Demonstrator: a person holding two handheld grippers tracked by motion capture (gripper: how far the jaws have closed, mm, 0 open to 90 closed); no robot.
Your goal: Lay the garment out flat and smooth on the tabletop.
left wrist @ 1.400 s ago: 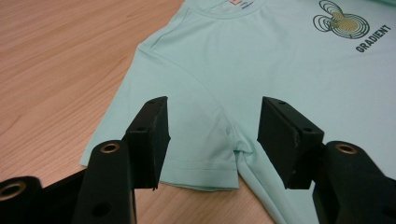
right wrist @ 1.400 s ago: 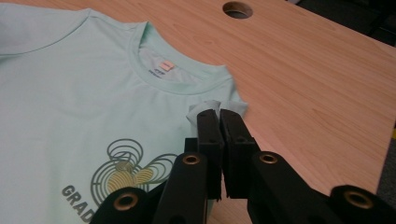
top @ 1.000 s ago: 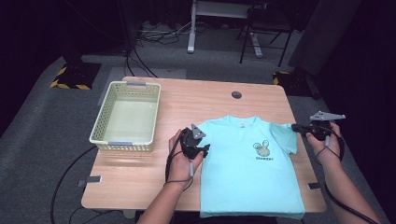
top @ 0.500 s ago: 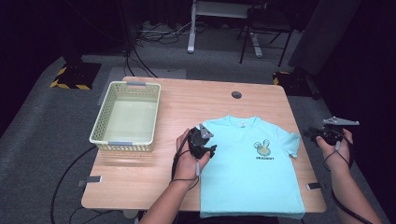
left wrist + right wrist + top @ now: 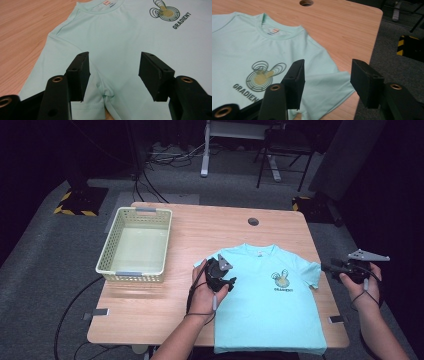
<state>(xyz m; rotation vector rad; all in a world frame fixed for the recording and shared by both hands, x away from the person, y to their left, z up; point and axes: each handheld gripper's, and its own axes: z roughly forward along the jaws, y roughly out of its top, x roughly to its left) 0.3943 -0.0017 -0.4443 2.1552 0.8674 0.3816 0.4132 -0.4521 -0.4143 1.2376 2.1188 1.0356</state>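
While the pale mint-green short-sleeved T-shirt (image 5: pixel 265 300) lies flat and face up on the light wooden table (image 5: pixel 200 237), its hem hanging over the table's near edge, the left gripper (image 5: pixel 226 282) rests over the shirt's left sleeve with its jaws spread and nothing between them. Seen from the left gripper view, the sleeve seam and armpit fold sit directly below and between the two black jaws, and the shirt's ribbed collar (image 5: pixel 100 8) and the round gold-and-dark printed logo (image 5: pixel 165 12) with the word GRADIENT lie ahead of them. The right gripper (image 5: pixel 331 267) is held just off the table's right edge, beside the shirt's other sleeve, its jaws likewise parted and empty. Ahead of it, the right gripper view shows that sleeve's cuff (image 5: pixel 337 86) under the gap between the jaws. Well to the left of the left gripper stands a cream perforated plastic basket (image 5: pixel 136 246), and a small dark round grommet hole (image 5: pixel 253 221) sits beyond the collar.
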